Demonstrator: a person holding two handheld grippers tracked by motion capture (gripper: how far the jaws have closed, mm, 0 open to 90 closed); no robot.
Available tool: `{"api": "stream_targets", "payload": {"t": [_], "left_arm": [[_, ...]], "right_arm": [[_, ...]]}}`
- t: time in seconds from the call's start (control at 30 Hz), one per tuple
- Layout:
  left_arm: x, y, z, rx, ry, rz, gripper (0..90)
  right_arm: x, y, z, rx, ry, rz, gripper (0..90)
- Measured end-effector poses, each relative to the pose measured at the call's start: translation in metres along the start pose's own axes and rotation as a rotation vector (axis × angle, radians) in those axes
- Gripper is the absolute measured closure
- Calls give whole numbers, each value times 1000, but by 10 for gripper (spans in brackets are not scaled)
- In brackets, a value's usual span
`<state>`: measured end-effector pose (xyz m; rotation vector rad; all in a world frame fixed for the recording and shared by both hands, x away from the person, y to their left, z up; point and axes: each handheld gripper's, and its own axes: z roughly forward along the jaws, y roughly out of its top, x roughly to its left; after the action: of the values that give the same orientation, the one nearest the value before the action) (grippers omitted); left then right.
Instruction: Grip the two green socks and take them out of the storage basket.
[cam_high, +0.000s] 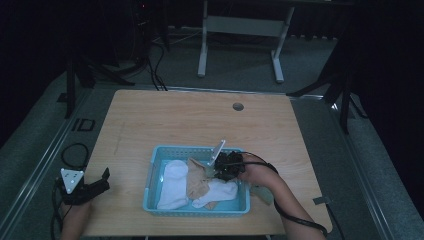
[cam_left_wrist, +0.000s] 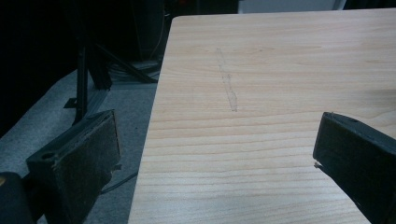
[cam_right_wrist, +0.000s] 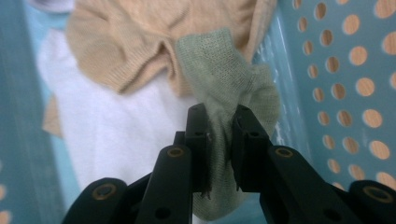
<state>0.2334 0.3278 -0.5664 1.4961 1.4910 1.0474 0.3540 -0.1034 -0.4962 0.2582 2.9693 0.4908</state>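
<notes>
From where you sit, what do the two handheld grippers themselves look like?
Both are black. The left gripper carries a grey three-cornered plate on top, has a black cable looping behind it, and its broad flat pads look worn. The right gripper has narrow jaws on linked bars with brass-coloured rivets; a black cable runs along the forearm.

Floor marking (cam_high: 83, 124): I read what looks like "ID", dark letters on the grey floor just left of the counter (cam_high: 200, 120).
Counter: I find no text.
Basket (cam_high: 155, 165): I read no label.
</notes>
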Motion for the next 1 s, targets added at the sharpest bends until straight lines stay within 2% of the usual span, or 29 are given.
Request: {"api": "stream_targets", "payload": {"t": [0.13, 0.3, 0.47, 0.5, 0.8, 1.0], "left_arm": [[0, 0, 0, 0, 1, 0, 4], [0, 0, 0, -1, 1, 0, 4], [0, 0, 0, -1, 1, 0, 4], [0, 0, 0, 0, 1, 1, 4], [0, 0, 0, 1, 2, 2, 4], [0, 0, 0, 2, 3, 3, 4]], "right_arm": [[1, 1, -7, -14, 24, -7, 787], [3, 2, -13, -22, 25, -18, 787], [4, 5, -27, -50, -5, -30, 787], [3, 5, -38, -86, -14, -29, 788], [3, 4, -66, -154, -24, -32, 789], [7, 3, -90, -201, -37, -57, 789]]}}
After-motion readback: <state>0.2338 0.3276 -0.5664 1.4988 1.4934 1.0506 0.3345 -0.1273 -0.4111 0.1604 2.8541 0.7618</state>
